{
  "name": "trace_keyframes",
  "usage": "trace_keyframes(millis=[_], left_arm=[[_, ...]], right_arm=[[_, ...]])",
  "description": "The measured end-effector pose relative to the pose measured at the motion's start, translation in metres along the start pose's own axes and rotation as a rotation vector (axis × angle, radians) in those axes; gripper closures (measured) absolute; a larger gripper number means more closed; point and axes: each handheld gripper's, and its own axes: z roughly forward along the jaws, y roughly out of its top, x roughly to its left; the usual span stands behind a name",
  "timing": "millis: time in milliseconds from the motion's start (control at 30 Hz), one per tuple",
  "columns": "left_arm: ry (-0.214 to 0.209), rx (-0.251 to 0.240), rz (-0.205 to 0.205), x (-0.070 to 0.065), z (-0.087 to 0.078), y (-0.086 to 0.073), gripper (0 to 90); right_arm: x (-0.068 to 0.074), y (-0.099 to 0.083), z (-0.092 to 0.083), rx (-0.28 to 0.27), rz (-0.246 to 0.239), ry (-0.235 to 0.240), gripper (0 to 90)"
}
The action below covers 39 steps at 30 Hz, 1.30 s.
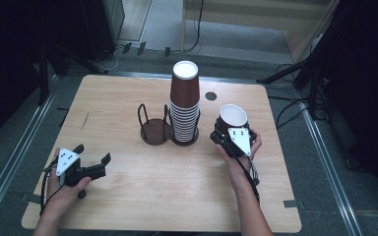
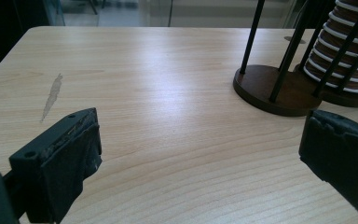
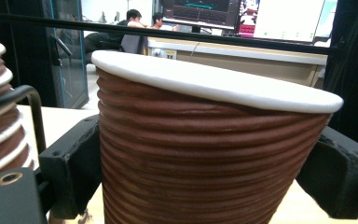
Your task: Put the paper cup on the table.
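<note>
Right gripper [image 1: 230, 129] has the cup!
Jaws clamped on a brown ribbed cup [image 1: 233, 117], centre-right of frame beside the cup stack [image 1: 184, 105]; left gripper [image 1: 92, 157], lower left, gapes wide, holding nothing.

The light wooden table [image 1: 142, 191] offers open surface across its whole near half and its left side; passage there is unobstructed.

At the centre stands a dark two-bay wire cup holder [image 1: 153, 132]. Its left bay is vacant, bounded by thin black upright rods [image 2: 253, 35]. Its right bay carries a tall stack of brown ribbed paper cups with white rims [image 1: 184, 101], which blocks any direct crossing at that height.

The left gripper [image 1: 92, 159], jaws spread with nothing between them, has free table ahead up to the holder base [image 2: 270, 91].

The right gripper [image 1: 225, 129] clasps a single brown ribbed paper cup [image 3: 205, 158] just beside the stack, leaving a narrow gap between them.
</note>
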Motion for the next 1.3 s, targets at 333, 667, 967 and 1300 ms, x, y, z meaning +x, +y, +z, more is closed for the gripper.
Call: trace_keyframes(millis=[333, 667, 967, 1300], left_arm=[[0.001, 0.003, 0.001, 0.001, 0.000, -0.001, 0.0], [0.000, 0.007, -0.001, 0.000, 0.001, -0.002, 0.0], [0.000, 0.011, 0.004, -0.001, 0.002, -0.002, 0.0], [-0.001, 0.010, 0.003, 0.000, 0.002, -0.002, 0.0]], right_arm=[[-0.002, -0.016, 0.009, 0.013, 0.007, -0.026, 10.3], [-0.005, -0.025, 0.010, 0.034, -0.013, -0.034, 10.0], [-0.003, -0.028, 0.010, 0.045, -0.028, -0.028, 9.8], [-0.002, -0.032, 0.011, 0.072, -0.031, -0.021, 9.4]])
